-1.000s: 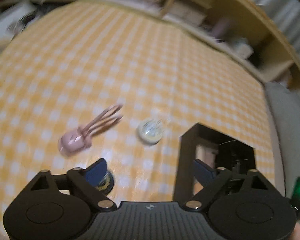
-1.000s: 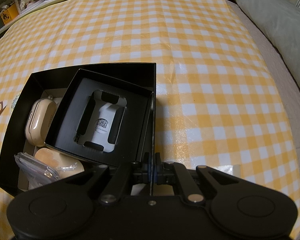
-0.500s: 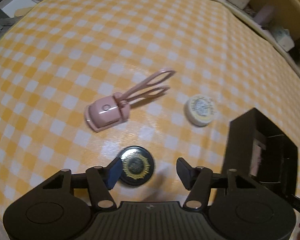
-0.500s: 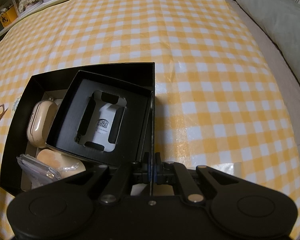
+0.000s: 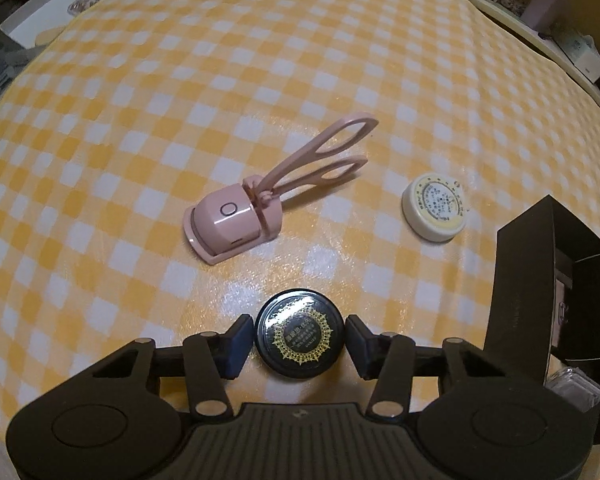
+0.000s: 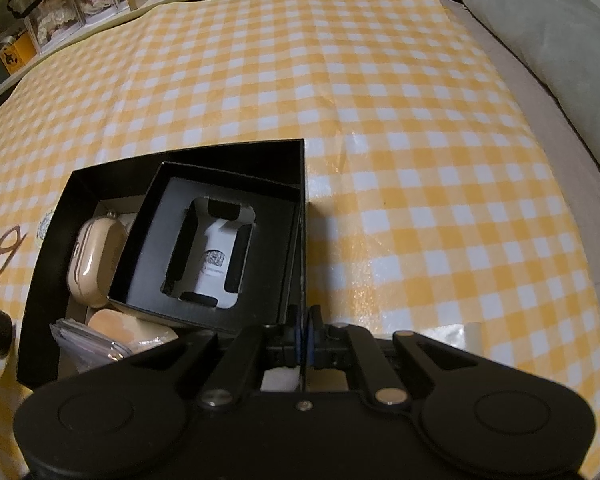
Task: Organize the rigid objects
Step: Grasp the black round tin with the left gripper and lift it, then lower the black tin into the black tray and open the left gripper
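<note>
The left tool (image 5: pixel 300 340) is spread open, its fingers either side of a round black tin with a gold crest (image 5: pixel 299 338) that sits on the yellow checked surface (image 5: pixel 180 100); whether the pads touch it I cannot tell. Beyond it lie a pink eyelash curler (image 5: pixel 256 212) and a small cream tin (image 5: pixel 436 210), well apart. The right tool (image 6: pixel 303 338) is clamped on the near wall of the large black box (image 6: pixel 44 272), which holds a smaller black box (image 6: pixel 216 252) and a beige earbud case (image 6: pixel 96 260).
</note>
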Tool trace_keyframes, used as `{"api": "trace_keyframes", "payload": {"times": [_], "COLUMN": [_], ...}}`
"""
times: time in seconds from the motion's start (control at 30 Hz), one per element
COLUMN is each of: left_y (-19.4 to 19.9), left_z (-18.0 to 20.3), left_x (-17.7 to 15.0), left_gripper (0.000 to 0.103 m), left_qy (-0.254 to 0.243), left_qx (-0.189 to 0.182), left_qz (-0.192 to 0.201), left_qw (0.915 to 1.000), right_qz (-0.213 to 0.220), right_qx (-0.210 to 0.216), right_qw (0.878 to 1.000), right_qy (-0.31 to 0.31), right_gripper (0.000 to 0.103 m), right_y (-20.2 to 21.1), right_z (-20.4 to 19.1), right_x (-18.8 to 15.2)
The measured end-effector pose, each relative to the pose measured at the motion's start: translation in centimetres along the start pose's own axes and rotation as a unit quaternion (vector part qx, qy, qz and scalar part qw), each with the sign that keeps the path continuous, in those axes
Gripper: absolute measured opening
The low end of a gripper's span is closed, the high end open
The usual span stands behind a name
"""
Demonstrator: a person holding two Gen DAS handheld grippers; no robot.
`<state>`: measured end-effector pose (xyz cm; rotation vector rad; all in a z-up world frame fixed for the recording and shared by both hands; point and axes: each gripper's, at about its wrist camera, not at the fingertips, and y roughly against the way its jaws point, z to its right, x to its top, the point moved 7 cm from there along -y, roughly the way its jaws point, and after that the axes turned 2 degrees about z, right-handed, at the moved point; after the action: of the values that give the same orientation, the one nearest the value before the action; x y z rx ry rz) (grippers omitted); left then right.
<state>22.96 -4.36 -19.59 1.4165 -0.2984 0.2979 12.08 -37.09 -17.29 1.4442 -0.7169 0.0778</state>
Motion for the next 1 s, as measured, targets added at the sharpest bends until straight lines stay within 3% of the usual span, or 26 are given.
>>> {"api": "trace_keyframes", "payload": {"times": [0.17, 0.37, 0.6, 0.83, 1.0], "left_y": [0.8, 4.1, 8.2, 7.1, 4.9], "left_z": [0.8, 3.4, 9.5, 16.2, 18.9], "left_x": [0.2, 1.4, 2.6, 1.7, 1.4], "left_gripper": [0.051, 0.051, 0.051, 0.051, 0.051], "left_qy": [-0.004, -0.028, -0.097, -0.191, -0.215], "left_qx": [-0.018, -0.067, -0.14, -0.154, -0.143], "left_qz": [0.015, 0.069, 0.125, 0.124, 0.107], "left_qw": [0.9997, 0.995, 0.9774, 0.9616, 0.9601], "right_qz": [0.005, 0.005, 0.007, 0.009, 0.009], "right_qx": [0.004, 0.004, 0.003, 0.002, 0.002], "right_qw": [1.0, 1.0, 1.0, 1.0, 1.0], "right_qy": [-0.004, -0.003, -0.004, -0.004, -0.004], "right_gripper": [0.004, 0.004, 0.004, 0.004, 0.004], "right_y": [1.3, 1.9, 2.1, 2.9, 3.2], "right_z": [0.6, 0.9, 0.9, 0.6, 0.7], "right_x": [0.0, -0.1, 0.0, 0.0, -0.1]}}
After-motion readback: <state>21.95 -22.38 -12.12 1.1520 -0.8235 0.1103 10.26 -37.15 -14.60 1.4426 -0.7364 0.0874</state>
